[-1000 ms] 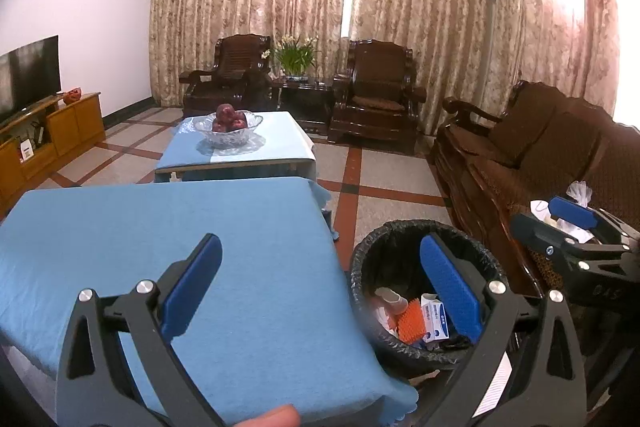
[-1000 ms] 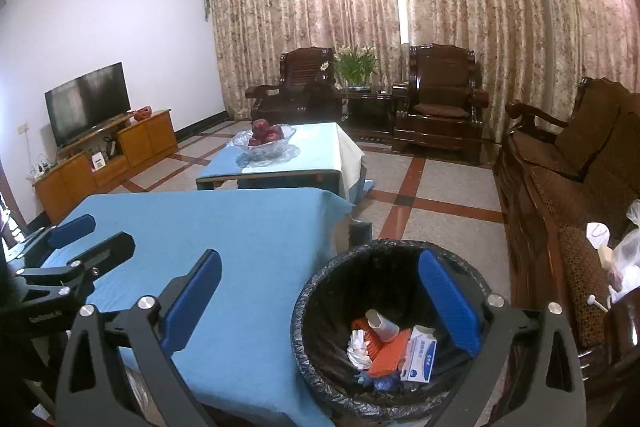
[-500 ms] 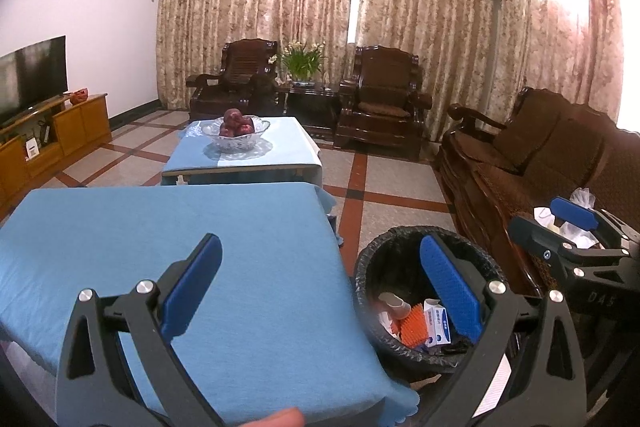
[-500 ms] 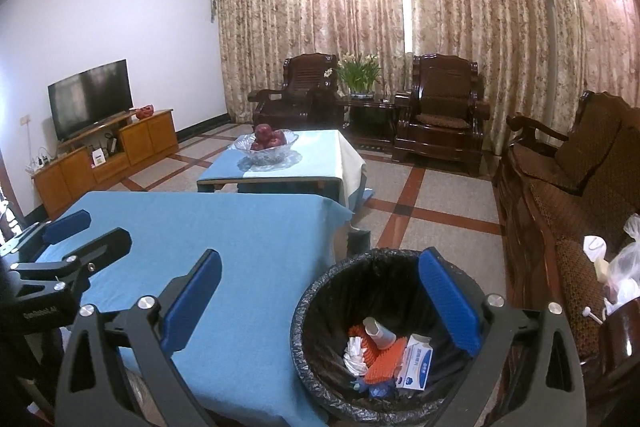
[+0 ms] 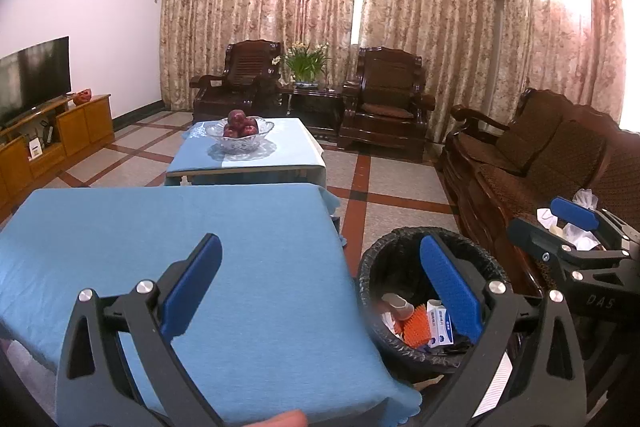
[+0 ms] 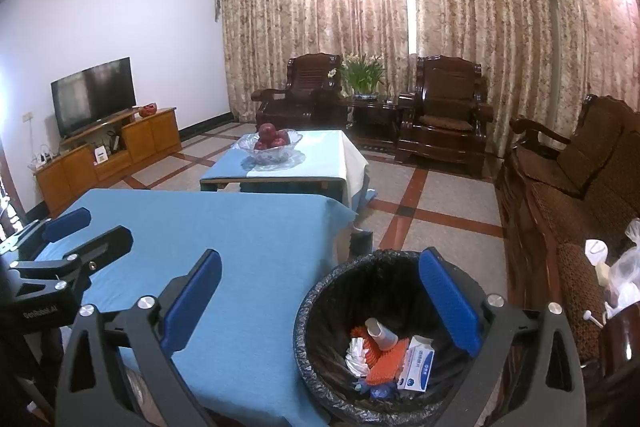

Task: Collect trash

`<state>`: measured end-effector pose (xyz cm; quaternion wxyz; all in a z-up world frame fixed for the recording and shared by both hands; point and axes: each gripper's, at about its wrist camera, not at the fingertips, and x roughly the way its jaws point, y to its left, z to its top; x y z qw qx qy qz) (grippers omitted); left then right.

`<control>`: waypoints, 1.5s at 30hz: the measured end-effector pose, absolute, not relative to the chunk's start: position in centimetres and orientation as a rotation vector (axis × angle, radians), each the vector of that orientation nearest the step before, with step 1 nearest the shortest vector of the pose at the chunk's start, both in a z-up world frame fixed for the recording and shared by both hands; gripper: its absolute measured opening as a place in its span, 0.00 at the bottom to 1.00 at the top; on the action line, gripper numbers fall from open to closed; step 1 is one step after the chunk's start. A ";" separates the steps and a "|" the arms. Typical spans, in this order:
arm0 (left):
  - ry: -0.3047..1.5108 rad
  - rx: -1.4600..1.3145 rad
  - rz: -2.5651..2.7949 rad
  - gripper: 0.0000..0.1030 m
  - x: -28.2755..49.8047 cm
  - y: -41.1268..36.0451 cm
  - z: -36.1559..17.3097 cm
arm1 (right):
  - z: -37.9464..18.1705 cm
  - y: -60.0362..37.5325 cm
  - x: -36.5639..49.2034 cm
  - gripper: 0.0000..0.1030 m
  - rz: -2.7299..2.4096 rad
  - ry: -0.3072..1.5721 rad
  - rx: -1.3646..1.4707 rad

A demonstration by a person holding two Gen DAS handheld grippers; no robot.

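Note:
A black-lined trash bin [image 6: 320, 307] [image 5: 376, 267] stands on the floor by the near table's right corner. Inside lie an orange net [image 6: 382, 357], a white and blue box [image 6: 418, 363] [image 5: 440, 323], a small cup [image 6: 380, 331] and crumpled white paper [image 6: 356, 351]. My left gripper [image 5: 320, 283] is open and holds nothing, above the table's blue cloth [image 5: 160, 247]. My right gripper [image 6: 320, 287] is open too, with its right finger over the bin. Each gripper shows in the other's view: the right one [image 5: 560, 223] at the right edge, the left one [image 6: 80, 231] at the left edge.
A second low table carries a glass bowl of red fruit [image 5: 240, 131] [image 6: 272, 143]. A dark wooden sofa [image 5: 540, 155] runs along the right, with white bags [image 6: 616, 275] on its near end. Two armchairs and a plant stand by the curtains; a TV cabinet [image 6: 108, 151] lines the left wall.
Both cameras have tilted up and drawn back slightly, so the room sits lower in view. Both grippers stay open and empty.

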<state>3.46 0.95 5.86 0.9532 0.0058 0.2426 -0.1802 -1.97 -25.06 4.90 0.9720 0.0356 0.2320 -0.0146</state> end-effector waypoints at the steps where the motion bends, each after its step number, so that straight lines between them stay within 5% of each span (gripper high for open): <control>1: 0.493 0.012 -0.365 0.94 3.5 1.0 5.9 | 4.9 -25.0 -1.9 0.94 -0.030 0.468 0.070; 45: 0.490 0.014 -0.360 0.94 3.4 1.5 5.9 | 4.7 -24.6 -1.9 0.94 -0.029 0.467 0.070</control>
